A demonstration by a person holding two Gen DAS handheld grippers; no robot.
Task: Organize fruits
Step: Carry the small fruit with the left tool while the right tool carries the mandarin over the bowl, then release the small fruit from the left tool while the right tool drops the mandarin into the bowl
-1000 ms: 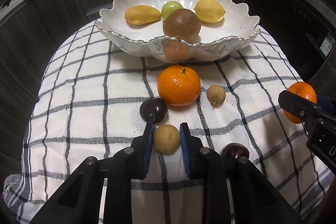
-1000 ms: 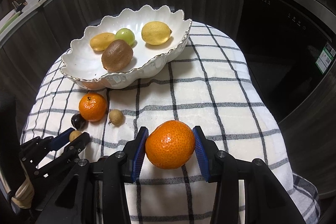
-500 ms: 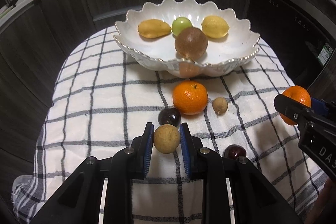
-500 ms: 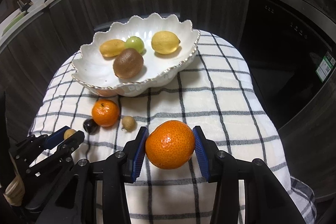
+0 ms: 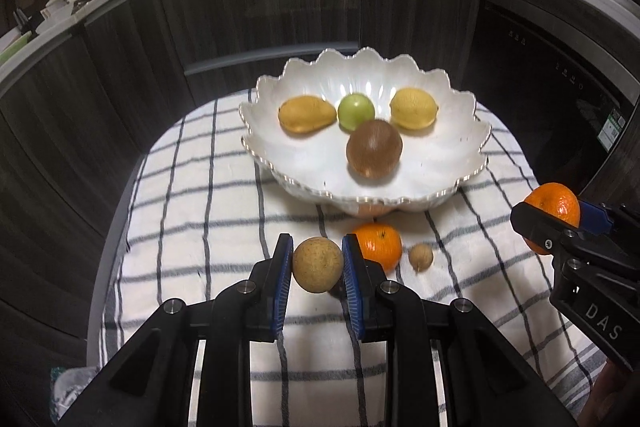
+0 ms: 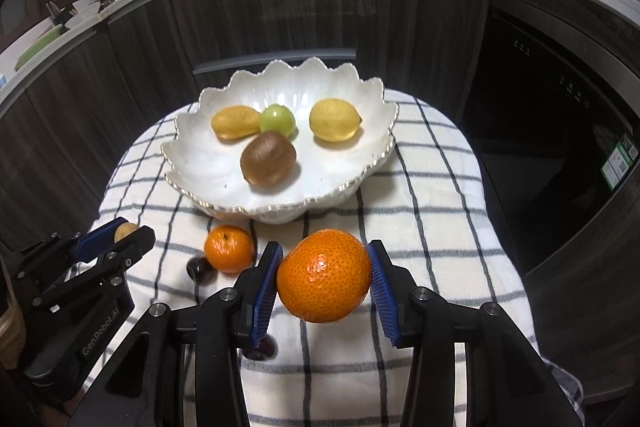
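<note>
— Orange ones, how many?
— Two: right gripper [image 6: 323, 277] pinches one tangerine [image 6: 323, 275] above the checked cloth [image 6: 432, 227], one small orange [image 6: 229, 248] lies below the bowl [image 6: 192, 163].
— And the left gripper [image 5: 316, 264]?
— Clamped on one tan round fruit [image 5: 317, 264], lifted.
— Bowl?
— Four fruits: mango [image 5: 306, 114], green apple [image 5: 356, 111], lemon [image 5: 413, 107], kiwi [image 5: 374, 154]
</note>
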